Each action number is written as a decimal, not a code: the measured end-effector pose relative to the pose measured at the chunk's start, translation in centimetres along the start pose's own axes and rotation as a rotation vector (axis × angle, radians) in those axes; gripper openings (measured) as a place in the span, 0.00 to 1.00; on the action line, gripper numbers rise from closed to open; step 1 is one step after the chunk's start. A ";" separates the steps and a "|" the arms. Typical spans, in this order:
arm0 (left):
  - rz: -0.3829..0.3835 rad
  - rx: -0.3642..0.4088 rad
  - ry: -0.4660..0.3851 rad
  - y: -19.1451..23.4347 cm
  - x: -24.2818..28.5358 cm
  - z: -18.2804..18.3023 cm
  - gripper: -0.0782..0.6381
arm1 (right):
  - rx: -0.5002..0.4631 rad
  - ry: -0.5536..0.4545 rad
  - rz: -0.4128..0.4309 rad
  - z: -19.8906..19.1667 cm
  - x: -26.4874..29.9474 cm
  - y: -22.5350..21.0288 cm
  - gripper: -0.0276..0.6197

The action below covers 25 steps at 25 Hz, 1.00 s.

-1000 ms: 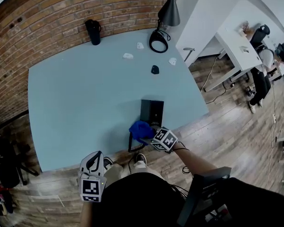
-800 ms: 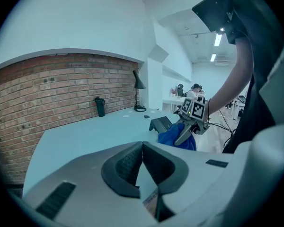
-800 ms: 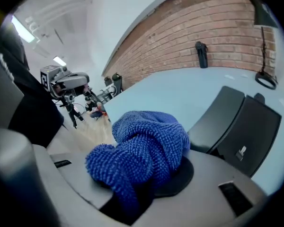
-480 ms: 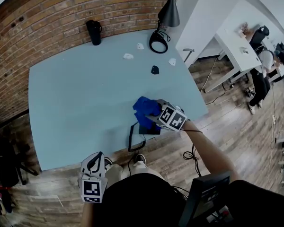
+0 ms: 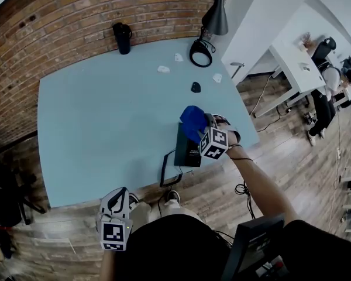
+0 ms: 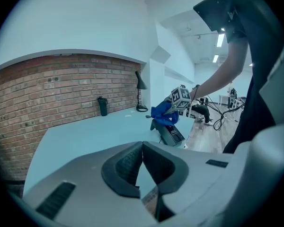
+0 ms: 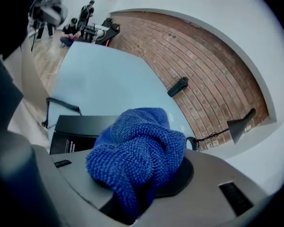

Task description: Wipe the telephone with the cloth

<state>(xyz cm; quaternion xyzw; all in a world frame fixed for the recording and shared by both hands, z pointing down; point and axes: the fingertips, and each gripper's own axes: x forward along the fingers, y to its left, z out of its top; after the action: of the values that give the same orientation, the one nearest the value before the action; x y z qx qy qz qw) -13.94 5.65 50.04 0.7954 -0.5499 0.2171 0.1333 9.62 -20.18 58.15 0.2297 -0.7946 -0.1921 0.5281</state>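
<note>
A black telephone (image 5: pixel 187 151) lies near the front edge of the pale blue table (image 5: pixel 105 127), its coiled cord (image 5: pixel 165 170) trailing to the left. My right gripper (image 5: pixel 199 131) is shut on a bunched blue cloth (image 5: pixel 192 120), which sits over the telephone's far end. In the right gripper view the cloth (image 7: pixel 137 145) fills the jaws of that gripper (image 7: pixel 137 186), with the telephone (image 7: pixel 80 126) below it. My left gripper (image 5: pixel 117 201) hangs off the table by the person's body, shut and holding nothing (image 6: pixel 142 148). From it the telephone (image 6: pixel 173 135) and cloth (image 6: pixel 162 114) show ahead.
A black bottle (image 5: pixel 123 38) stands at the back by the brick wall. A black lamp (image 5: pixel 213 16) and its ring base (image 5: pixel 200 52) are at the back right. Small white bits (image 5: pixel 163 69) and a dark object (image 5: pixel 195 87) lie nearby. White desks (image 5: pixel 292 63) and people are beyond.
My right gripper has carried the cloth from the telephone's near end, across it, to its far end. The left gripper has stayed where it was.
</note>
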 end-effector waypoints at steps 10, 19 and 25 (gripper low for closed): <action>-0.016 0.003 0.016 0.0 0.7 -0.3 0.14 | 0.267 -0.077 -0.024 -0.8 1.3 2.3 0.25; -0.014 0.001 0.019 0.7 1.3 -0.1 0.14 | 0.358 -0.133 0.025 -0.9 1.1 2.4 0.25; -0.013 -0.005 0.027 0.8 1.5 -0.1 0.14 | 0.325 -0.200 -0.030 -0.8 0.5 3.4 0.25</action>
<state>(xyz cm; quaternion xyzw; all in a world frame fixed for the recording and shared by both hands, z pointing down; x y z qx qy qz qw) -14.30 4.17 50.85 0.7957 -0.5433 0.2256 0.1443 9.66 -17.75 60.71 0.3037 -0.8603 -0.0911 0.3993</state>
